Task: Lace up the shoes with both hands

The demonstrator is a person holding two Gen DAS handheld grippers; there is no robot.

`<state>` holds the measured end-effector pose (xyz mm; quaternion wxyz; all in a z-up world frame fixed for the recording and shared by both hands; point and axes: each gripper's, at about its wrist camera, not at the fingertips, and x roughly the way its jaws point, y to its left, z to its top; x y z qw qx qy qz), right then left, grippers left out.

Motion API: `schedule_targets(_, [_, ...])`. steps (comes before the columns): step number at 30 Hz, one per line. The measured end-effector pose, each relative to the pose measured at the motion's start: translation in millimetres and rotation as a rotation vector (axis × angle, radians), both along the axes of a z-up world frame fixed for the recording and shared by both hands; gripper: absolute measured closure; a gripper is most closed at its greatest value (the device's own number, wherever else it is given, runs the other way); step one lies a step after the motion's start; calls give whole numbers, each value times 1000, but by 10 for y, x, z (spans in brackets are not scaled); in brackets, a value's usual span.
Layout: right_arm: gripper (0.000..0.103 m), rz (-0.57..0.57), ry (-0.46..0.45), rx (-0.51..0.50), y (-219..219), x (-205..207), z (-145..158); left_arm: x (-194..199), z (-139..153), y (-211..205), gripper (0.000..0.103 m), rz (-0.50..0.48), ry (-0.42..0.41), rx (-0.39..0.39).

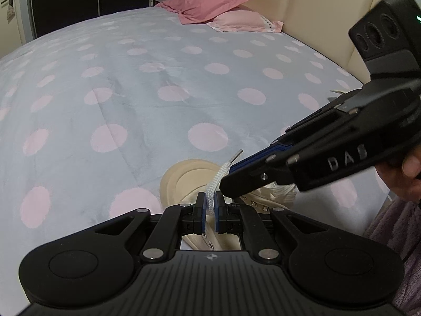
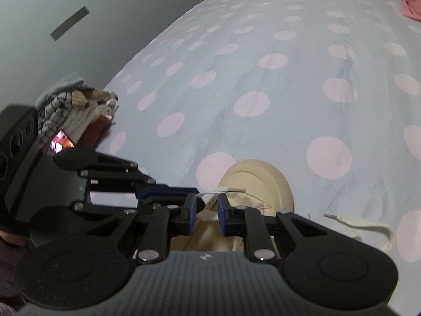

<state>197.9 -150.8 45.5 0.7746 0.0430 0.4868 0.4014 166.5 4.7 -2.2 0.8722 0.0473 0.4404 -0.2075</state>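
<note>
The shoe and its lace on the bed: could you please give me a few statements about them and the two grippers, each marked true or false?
1. The left gripper is clamped on a white shoelace. True.
2. The right gripper is holding the lace's tip. False: its jaws stand apart with nothing between them.
3. The cream canvas shoe lies on a grey bedspread with pink dots. True.
4. The held lace end has lost its aglet. False: a grey aglet caps it.
5. The other lace end lies loose on the bedspread. True.
6. The shoe sits on the pink pillow. False: the pillow is far off at the headboard.
</note>
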Motion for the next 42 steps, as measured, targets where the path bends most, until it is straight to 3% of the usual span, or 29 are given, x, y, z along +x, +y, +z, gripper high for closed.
schedule_targets(8, [82, -81, 134, 102, -88, 71, -73, -61, 15, -97, 99, -39, -20, 5])
schedule_targets(10, [86, -81, 136, 98, -76, 61, -75, -66, 15, -112, 99, -43, -20, 7])
schedule_targets(12, [98, -78, 133, 96, -65, 53, -68, -65, 16, -105, 99, -45, -20, 4])
schedule_targets(18, [100, -71, 88, 84, -34, 48, -41, -76, 28, -110, 99, -68, -33, -17])
schedule_targets(22, [101, -48, 1, 28, 7, 41, 33, -56, 34, -81, 94, -44, -33, -28])
schedule_targets(28, [101, 22, -275, -224, 29, -64, 148, 7, -15, -54, 94, -36, -13, -3])
schedule_targets(32, [101, 46, -323, -296, -29, -104, 101, 31, -65, -123, 94, -62, -3, 14])
schedule_targets(38, [101, 33, -518, -491, -172, -135, 148, 51, -145, -224, 94, -111, 12, 40])
schedule_targets(42, [101, 123, -556, -521, -176, -177, 98, 92, -216, -288, 94, -147, 6, 80])
